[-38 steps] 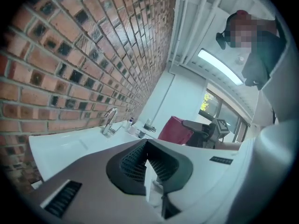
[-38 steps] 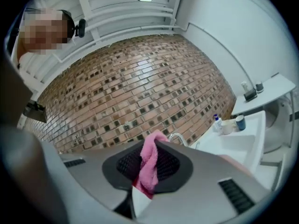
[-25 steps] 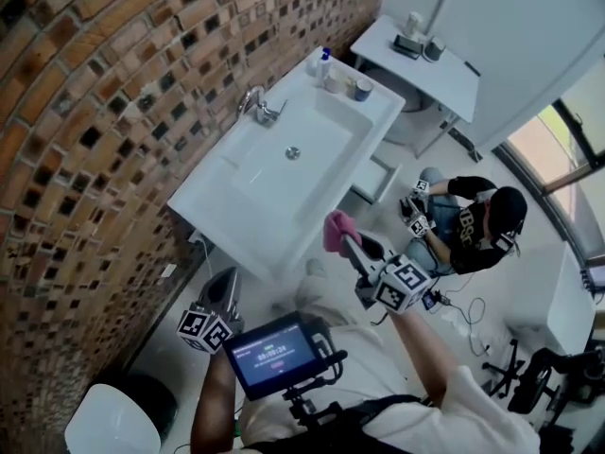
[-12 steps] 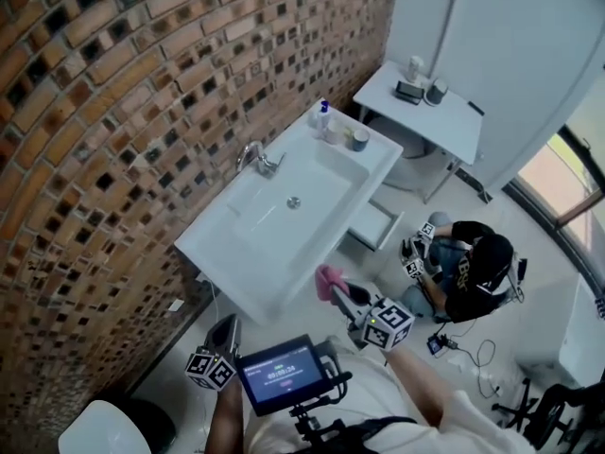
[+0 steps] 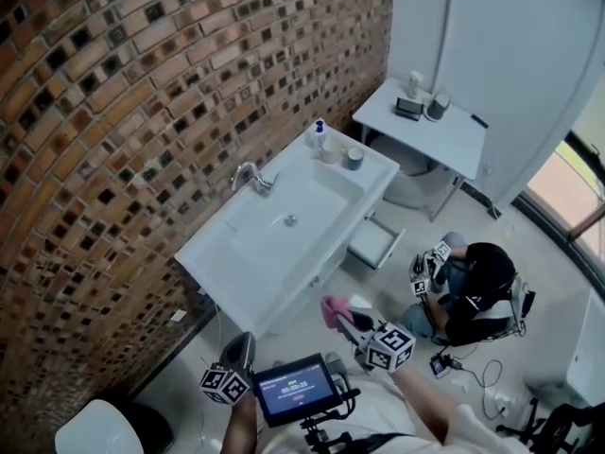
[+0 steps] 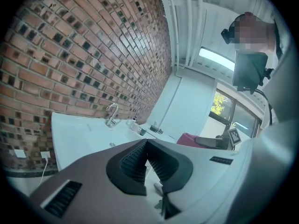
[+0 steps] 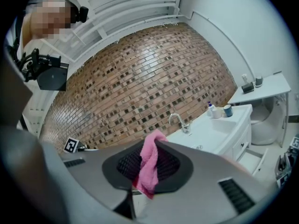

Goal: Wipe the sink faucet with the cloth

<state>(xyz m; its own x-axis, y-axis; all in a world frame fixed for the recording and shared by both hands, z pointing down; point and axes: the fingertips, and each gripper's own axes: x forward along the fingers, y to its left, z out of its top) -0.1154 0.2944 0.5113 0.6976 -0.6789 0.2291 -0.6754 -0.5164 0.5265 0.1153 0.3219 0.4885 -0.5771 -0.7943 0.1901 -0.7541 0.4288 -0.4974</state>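
- Approach, I judge, from the head view: faucet (image 5: 250, 179) at the sink's (image 5: 241, 246) back edge, you off its front edge.
- Left gripper view: left gripper (image 6: 146, 143) closed tight, empty.
- Right gripper view: right gripper (image 7: 154, 148) clamps the pink cloth (image 7: 148, 169); next, carry it to the faucet.

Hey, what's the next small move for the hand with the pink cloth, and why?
Probably carry the right gripper forward over the sink toward the faucet. Its jaws are clamped on the pink cloth, but it hangs short of the sink's front edge, well apart from the faucet at the back.
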